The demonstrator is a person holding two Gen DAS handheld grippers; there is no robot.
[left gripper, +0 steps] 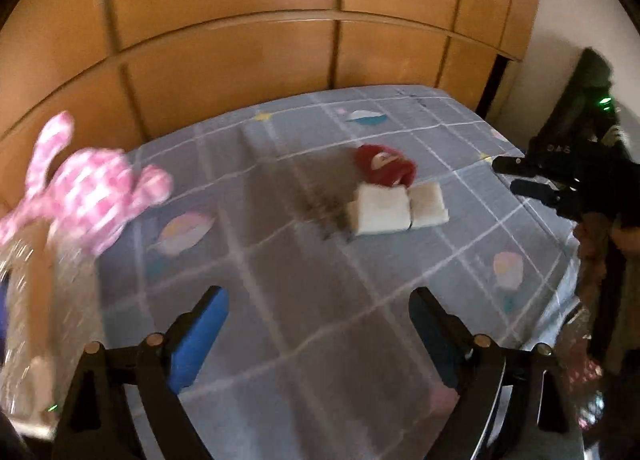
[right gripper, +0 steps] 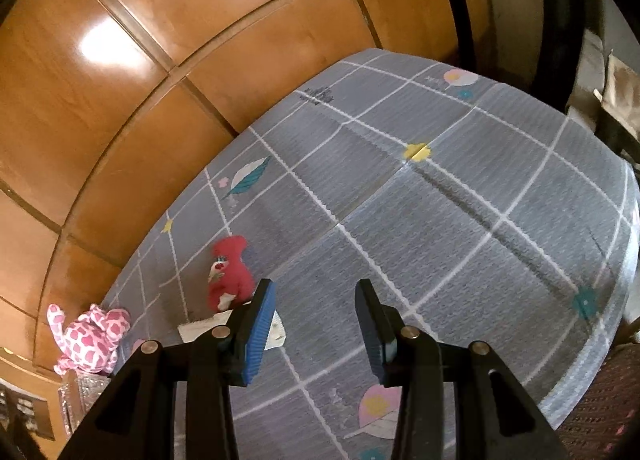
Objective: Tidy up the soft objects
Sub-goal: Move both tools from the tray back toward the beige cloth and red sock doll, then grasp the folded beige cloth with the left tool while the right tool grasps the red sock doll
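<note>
The left gripper (left gripper: 316, 324), blue pads spread wide with nothing between them, hangs over the near edge of a bed covered by a grey grid-patterned sheet (left gripper: 304, 284) printed with pastel leaves and flowers. The right gripper (right gripper: 316, 324), jaws partly apart and likewise empty, points down at the same sheet. Toward the middle of the bed, a folded white cloth (left gripper: 398, 209) lies flat, with a red plush toy (left gripper: 384, 170) touching its far edge. At the bed's left edge, a pink-and-white spotted plush toy (right gripper: 90, 338) sits on top of a clear container (right gripper: 82, 392); the left view blurs it. Glossy wooden wardrobe doors (right gripper: 168, 72) run along the far side of the bed.
</note>
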